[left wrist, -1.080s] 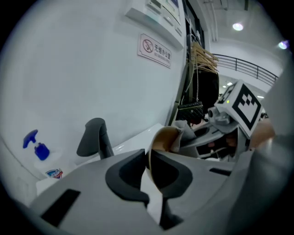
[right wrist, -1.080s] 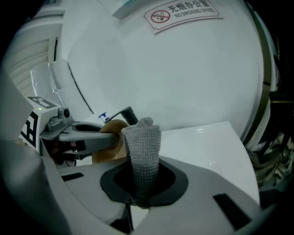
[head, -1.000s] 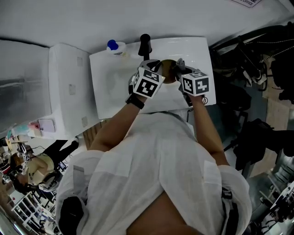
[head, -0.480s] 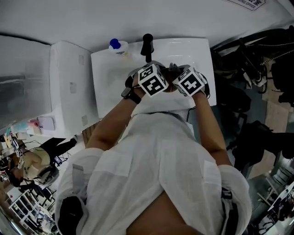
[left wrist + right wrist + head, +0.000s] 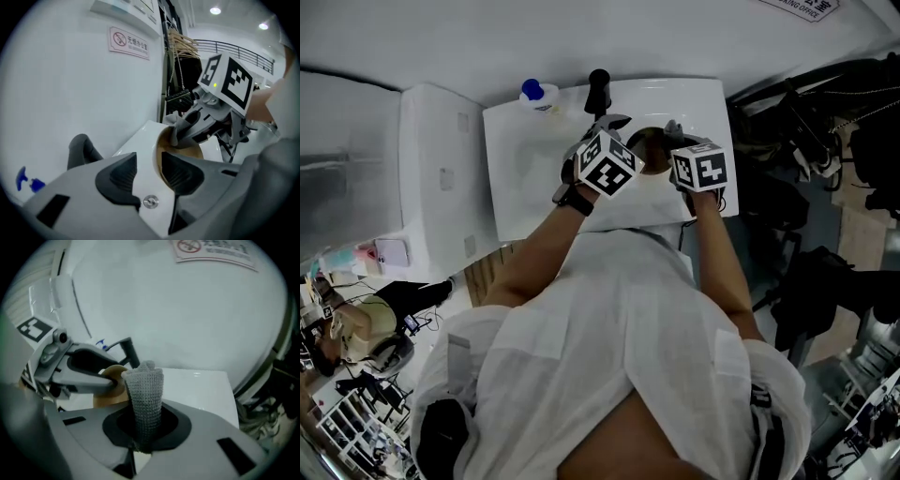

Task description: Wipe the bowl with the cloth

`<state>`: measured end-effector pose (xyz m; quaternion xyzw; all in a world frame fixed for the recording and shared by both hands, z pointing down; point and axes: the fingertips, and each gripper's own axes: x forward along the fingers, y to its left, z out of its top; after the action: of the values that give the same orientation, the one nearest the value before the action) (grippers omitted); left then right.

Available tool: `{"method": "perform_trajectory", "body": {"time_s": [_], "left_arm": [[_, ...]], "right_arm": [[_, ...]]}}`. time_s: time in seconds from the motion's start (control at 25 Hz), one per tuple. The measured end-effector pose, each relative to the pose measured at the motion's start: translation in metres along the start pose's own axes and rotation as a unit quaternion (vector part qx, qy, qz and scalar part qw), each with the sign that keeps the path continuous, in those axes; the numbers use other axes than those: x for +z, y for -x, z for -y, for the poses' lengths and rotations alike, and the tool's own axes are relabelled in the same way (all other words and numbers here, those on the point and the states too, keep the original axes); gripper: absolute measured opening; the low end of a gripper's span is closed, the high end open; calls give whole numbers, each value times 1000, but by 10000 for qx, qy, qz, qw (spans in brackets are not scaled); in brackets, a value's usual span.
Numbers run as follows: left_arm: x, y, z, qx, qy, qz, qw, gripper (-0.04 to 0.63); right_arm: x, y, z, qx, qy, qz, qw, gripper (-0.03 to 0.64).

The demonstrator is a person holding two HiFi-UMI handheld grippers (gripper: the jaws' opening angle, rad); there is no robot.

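Observation:
A brown wooden bowl (image 5: 648, 146) sits over the white sink (image 5: 525, 173) between my two grippers. My left gripper (image 5: 150, 171) has just been opening. The bowl's rim (image 5: 157, 157) runs between its jaws, and white sink shows between the left pad (image 5: 117, 174) and the rim. My right gripper (image 5: 145, 427) is shut on a grey knitted cloth (image 5: 146, 390) that stands up from its jaws. In the left gripper view the cloth (image 5: 180, 127) hangs from the right gripper (image 5: 190, 125) into the bowl's far side.
A black faucet (image 5: 598, 90) stands at the sink's back edge, with a blue-capped bottle (image 5: 534, 94) to its left. The drain (image 5: 150, 201) lies under my left jaws. A white cabinet (image 5: 441, 178) adjoins the sink's left; dark cluttered gear (image 5: 806, 141) fills the right.
The two grippers, pressed close together half a second ago, have drawn apart, and the bowl shows between them again. The left gripper's cube has rolled.

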<state>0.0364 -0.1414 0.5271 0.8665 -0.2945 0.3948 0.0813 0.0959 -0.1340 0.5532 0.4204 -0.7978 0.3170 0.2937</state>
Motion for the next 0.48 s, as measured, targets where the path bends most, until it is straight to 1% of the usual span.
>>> {"method": "perform_trajectory", "body": {"time_s": [0.04, 0.08, 0.12, 0.16, 0.24, 0.28, 0.32, 0.36, 0.4, 0.44, 0.48], "left_arm": [[2, 1, -2, 186, 136, 100, 9997, 173], [4, 3, -4, 354, 272, 203, 9988, 193], [6, 4, -4, 484, 419, 323, 9974, 224], [9, 4, -3, 563, 587, 466, 9956, 232], [16, 5, 1, 616, 934, 801, 9905, 230], [19, 5, 2, 652, 1074, 949, 9875, 215], [21, 5, 2, 712, 1177, 1046, 9850, 169], [22, 5, -1, 784, 1233, 1066, 9835, 150], [20, 5, -4, 849, 1237, 992, 9837, 118], [18, 4, -7, 877, 1191, 838, 9854, 95], [15, 3, -10, 856, 1107, 642, 9881, 87]], "right_arm": [[4, 4, 6, -54, -430, 305, 9986, 43], [8, 8, 12, -70, -898, 629, 9939, 43], [13, 11, 17, -52, -1365, 951, 9860, 43], [18, 15, 22, -3, -1816, 1254, 9753, 43], [25, 19, 27, 171, -2631, 1742, 9488, 43], [27, 21, 27, 260, -2933, 1905, 9365, 43], [28, 21, 25, 320, -3113, 1999, 9285, 43], [28, 21, 23, 350, -3167, 2024, 9260, 43], [27, 20, 21, 372, -3136, 1988, 9278, 43], [26, 19, 18, 392, -3063, 1913, 9317, 43], [24, 16, 15, 404, -2977, 1825, 9362, 44]]}}
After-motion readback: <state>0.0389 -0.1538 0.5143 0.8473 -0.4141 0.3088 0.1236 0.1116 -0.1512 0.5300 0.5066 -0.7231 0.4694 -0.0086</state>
